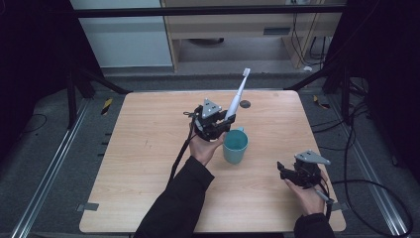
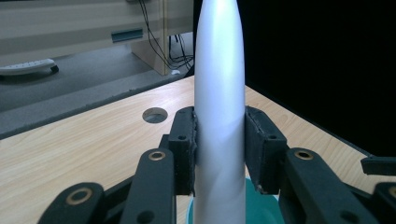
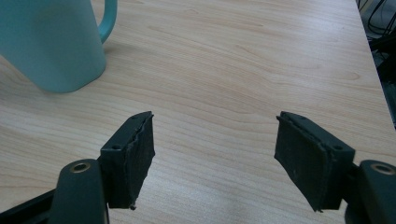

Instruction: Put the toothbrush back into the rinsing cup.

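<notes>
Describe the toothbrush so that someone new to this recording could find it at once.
On the wooden table, near its middle, the left gripper is shut on the toothbrush, beside a teal mug. It is the long white stick slanting up and away, bristled head at the top.

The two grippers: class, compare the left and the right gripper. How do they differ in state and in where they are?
The left gripper is shut on the white electric toothbrush; the right gripper is open, with bare table between its jaws. The left gripper is right beside the teal mug, holding the toothbrush tilted above it; the right gripper sits apart from the mug, near the table's right edge. Both are black, two-jawed and hand-held.
</notes>
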Motion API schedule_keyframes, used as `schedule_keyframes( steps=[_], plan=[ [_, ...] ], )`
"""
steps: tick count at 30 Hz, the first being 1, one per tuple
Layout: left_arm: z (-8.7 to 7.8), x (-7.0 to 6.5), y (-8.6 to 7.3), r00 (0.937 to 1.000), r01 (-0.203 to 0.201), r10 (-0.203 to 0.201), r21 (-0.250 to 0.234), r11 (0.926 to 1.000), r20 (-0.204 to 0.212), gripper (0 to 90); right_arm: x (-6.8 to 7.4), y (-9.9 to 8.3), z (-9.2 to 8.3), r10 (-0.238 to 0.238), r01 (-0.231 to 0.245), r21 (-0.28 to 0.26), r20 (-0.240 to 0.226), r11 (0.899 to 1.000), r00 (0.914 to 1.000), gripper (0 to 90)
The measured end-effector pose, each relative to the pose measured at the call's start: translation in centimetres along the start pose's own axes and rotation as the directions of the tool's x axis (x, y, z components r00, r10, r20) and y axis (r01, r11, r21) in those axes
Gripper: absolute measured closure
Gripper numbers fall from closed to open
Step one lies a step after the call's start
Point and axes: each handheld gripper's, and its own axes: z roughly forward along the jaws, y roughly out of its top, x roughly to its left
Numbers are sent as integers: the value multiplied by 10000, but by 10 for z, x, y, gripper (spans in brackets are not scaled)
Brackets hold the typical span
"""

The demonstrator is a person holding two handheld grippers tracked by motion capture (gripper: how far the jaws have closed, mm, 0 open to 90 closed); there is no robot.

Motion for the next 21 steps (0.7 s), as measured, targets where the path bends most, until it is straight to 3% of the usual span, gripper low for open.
schedule_keyframes(
  steps=[21],
  plan=[
    [37,-8,-19,9997,-147,145,106,9998,221,658,0,0,0,35,-35,-66,-41,10000,10000,280]
  ],
)
